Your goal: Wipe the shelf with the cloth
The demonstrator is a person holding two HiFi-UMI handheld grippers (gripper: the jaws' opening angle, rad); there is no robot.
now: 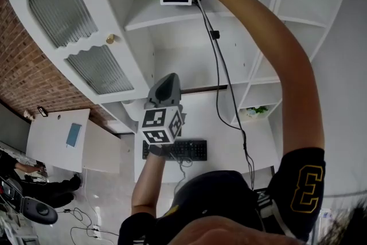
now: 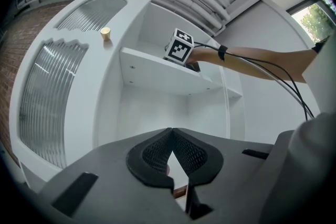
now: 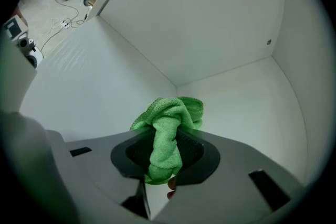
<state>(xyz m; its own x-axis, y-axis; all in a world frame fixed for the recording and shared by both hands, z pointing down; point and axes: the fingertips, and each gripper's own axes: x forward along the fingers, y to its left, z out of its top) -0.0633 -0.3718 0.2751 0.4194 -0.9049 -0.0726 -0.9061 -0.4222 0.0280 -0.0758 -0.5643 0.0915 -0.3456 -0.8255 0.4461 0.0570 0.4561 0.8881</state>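
The right gripper is held up at the upper shelf of a white cabinet; its jaws are clamped on a green cloth, which is bunched into a wad and sticks out past the tips toward the inner corner of the compartment. In the right gripper view, bare white panels are seen meeting at that corner; whether the cloth touches any of them cannot be told. In the head view, only a small edge of the cloth is seen, just left of the marker cube, above the shelf board.

The left gripper is held lower, in front of the cabinet and above a desk; its jaws are pressed together at the tips, with nothing between them.

The cabinet door is swung open to the left; two ribbed glass panes are set in it, and a brass knob is fixed near its edge. A black cable is hung from the raised arm down across the open compartments; a black keyboard is laid on the desk below. A brick wall is seen beside the door, and a small white table is stood on the floor further left; a window with greenery behind it is shown at the right edge of the left gripper view.
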